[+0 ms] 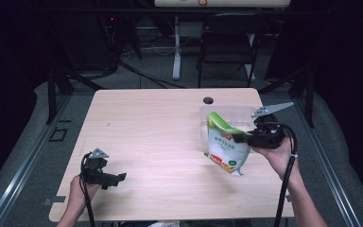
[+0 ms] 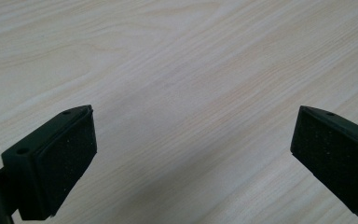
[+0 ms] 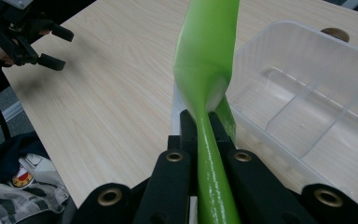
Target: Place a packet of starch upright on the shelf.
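High view — one pouch, one bin, two claws.

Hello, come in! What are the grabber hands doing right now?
Right gripper shut on green-and-white plastic snack pouch, lifted beside clear plastic bin. Left gripper open above the table, holding nothing. Nothing in the way.

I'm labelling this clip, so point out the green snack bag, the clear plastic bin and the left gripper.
green snack bag (image 1: 226, 146): high view, on its white printed front.
clear plastic bin (image 3: 307, 60): right gripper view, on its far wall.
left gripper (image 1: 118, 178): high view, between its open jaw tips.
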{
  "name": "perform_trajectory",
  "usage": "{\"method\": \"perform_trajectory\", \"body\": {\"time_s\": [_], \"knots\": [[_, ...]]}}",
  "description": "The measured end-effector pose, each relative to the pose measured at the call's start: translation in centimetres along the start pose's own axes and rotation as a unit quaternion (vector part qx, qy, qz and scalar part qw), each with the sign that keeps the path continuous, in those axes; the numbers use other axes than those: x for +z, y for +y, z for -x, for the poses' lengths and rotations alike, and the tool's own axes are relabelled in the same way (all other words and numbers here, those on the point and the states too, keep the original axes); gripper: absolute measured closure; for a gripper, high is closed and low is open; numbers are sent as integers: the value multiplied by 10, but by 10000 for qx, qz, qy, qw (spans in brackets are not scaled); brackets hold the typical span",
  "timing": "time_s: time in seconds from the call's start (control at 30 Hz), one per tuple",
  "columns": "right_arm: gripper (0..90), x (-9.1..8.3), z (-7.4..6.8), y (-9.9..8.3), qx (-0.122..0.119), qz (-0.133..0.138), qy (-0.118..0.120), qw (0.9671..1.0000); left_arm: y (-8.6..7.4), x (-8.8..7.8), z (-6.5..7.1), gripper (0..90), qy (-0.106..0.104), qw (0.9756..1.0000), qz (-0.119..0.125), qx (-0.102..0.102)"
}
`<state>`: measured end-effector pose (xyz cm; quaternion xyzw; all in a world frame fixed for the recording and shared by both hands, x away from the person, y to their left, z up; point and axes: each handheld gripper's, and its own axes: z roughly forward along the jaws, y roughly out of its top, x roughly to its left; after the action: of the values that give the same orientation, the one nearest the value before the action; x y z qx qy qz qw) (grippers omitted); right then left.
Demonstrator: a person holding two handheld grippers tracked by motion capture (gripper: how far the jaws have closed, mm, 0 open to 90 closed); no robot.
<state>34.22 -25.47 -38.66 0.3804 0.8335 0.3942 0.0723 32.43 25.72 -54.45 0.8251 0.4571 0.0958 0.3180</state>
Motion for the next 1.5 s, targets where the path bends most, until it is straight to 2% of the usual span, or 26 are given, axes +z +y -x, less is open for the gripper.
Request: {"method": "perform_trajectory", "body": {"time_s": [0.1,0.37,0.5,0.77,0.87,1.3,1.37,1.5], "knots": [[900,-3,3,0,1,-58,-64,10000,0,0,0,3,-10,10000,3,0],[900,-13,8,1,73,22,-142,9999,0,0,1,3,52,10000,44,35],[900,-20,9,3,48,13,-204,9998,1,2,-1,3,-22,10000,-49,24],[900,-30,12,10,67,40,-336,9994,0,0,1,2,-8,10000,13,14],[900,-32,15,13,49,79,-361,9993,0,1,1,3,54,10000,62,17],[900,-40,28,25,171,247,-475,9984,1,1,1,2,11,10000,62,31],[900,-42,30,27,205,277,-497,9982,1,0,1,2,-40,10000,-11,45],[900,-45,34,30,224,294,-552,9978,1,1,1,2,17,10000,70,29]]}}
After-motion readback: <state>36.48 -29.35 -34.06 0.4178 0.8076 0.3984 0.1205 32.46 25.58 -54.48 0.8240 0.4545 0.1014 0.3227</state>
